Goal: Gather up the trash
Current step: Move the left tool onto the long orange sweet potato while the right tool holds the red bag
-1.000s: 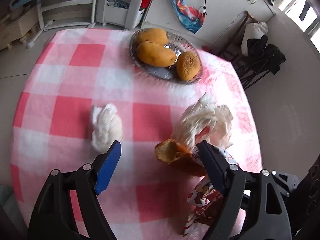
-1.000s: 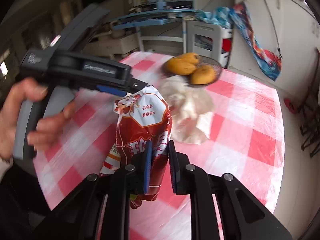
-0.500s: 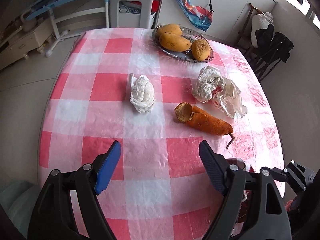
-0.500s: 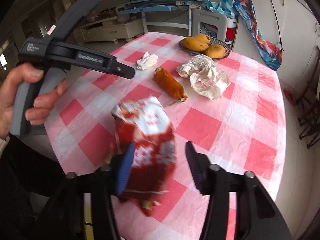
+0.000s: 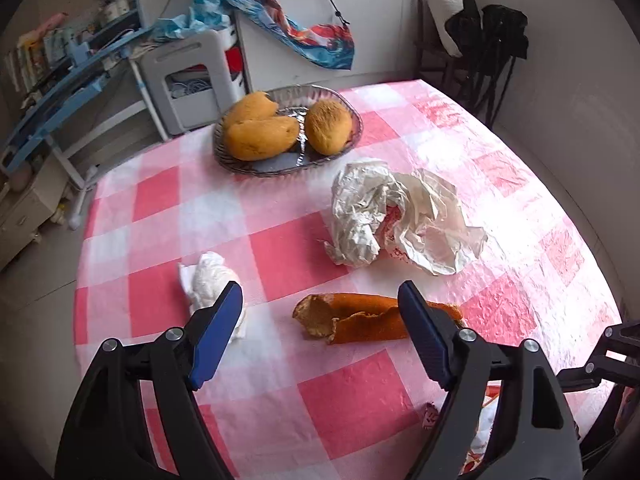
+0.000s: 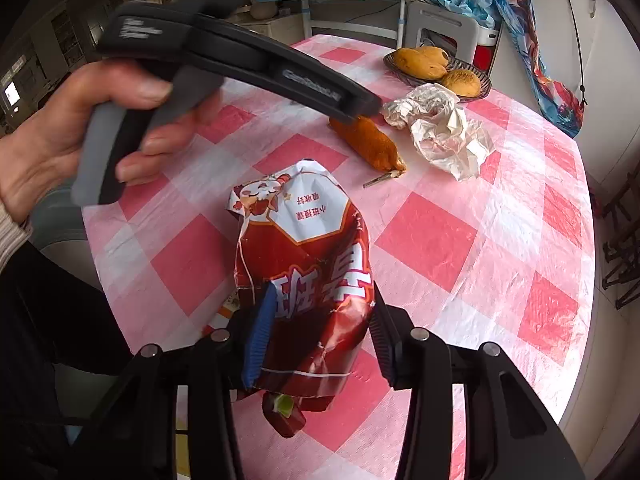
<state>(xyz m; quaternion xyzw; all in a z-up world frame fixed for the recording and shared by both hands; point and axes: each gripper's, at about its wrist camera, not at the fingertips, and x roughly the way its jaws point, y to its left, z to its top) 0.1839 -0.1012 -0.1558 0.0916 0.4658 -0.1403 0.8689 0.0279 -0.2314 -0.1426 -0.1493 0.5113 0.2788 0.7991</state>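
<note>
A red and white snack bag stands upright between the fingers of my right gripper. Its jaws are closing and both pads touch the bag's sides near the table's front edge. My left gripper is open with nothing between its fingers, and hovers over the checked tablecloth. An orange peel lies just beyond its right finger. A crumpled white tissue lies by its left finger. A crumpled paper wrapper sits further back. In the right wrist view a hand holds the left gripper above the peel.
A metal dish with three mangoes stands at the back of the round table. Beyond it are a white stool, a blue rack and a wall. Dark folded chairs stand at the right. The table edge curves close on both sides.
The right jaws let go of the bag's top, spread wide, then came in on its lower half. The left gripper rolled and moved nearer the peel and tissue.
</note>
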